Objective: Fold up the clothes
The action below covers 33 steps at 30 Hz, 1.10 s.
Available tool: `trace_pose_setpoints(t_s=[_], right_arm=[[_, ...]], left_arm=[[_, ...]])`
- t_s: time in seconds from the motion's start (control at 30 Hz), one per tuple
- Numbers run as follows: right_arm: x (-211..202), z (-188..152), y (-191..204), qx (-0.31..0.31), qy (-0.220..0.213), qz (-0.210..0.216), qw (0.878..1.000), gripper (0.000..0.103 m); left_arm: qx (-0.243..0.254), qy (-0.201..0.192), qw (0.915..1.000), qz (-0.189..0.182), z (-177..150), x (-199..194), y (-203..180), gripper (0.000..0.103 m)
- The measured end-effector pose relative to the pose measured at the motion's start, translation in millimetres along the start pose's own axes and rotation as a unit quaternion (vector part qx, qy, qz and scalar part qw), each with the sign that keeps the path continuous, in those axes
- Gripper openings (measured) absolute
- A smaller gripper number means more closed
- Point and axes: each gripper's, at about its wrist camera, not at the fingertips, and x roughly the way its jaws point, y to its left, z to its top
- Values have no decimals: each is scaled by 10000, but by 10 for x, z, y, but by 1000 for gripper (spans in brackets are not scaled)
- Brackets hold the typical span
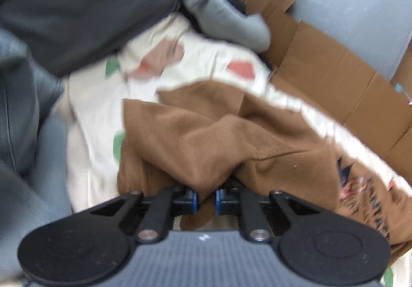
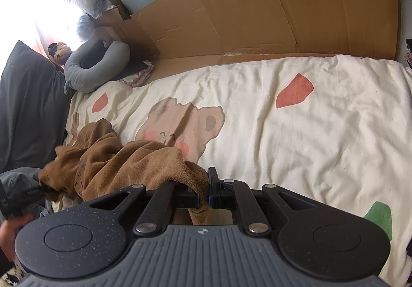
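A crumpled brown fleece garment (image 1: 195, 137) lies on a cream bed cover (image 1: 97, 112) printed with coloured shapes. In the left wrist view a fold of it runs between the blue pads, and my left gripper (image 1: 205, 199) is shut on it. The picture is blurred, and a dark print (image 1: 360, 191) shows on the cloth at the right. In the right wrist view the same garment (image 2: 113, 158) is bunched at the lower left of the bed cover (image 2: 283, 132). My right gripper (image 2: 204, 197) is shut on its rolled hem.
Flattened cardboard (image 2: 257, 16) stands along the far side of the bed against a grey wall. A grey neck pillow (image 2: 103, 65), a small teddy bear (image 2: 60, 51) and a dark pillow (image 2: 28, 106) sit at the left end. A hand (image 2: 10, 235) shows at the lower left.
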Motion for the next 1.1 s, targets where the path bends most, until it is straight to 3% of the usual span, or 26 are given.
trace_pose_setpoints(t_s=[0.3,0.53,0.63,0.7,0.8,0.87,1.1], right_arm=[[38,61,37,-21,-39,24,10000,4],[81,62,27,-24,18,-23,10000,4],[103,70,31,-38,34,-40,10000,4],[118,79,34,-46,42,-44,10000,4],[131,92,31,-50,46,-46,10000,4],[137,96,26,-47,55,-44,10000,4],[160,85,32,-49,102,-33,9999,4]], left_arm=[[420,-108,9990,-68,626,124,-99,11],[347,191,9992,-15,789,524,-134,12],[184,412,9989,144,756,684,-113,24],[92,487,9983,300,713,742,-94,50],[-55,588,9964,611,643,761,-40,75],[-189,625,9953,718,595,753,22,77],[-1095,846,9893,454,391,851,266,79]])
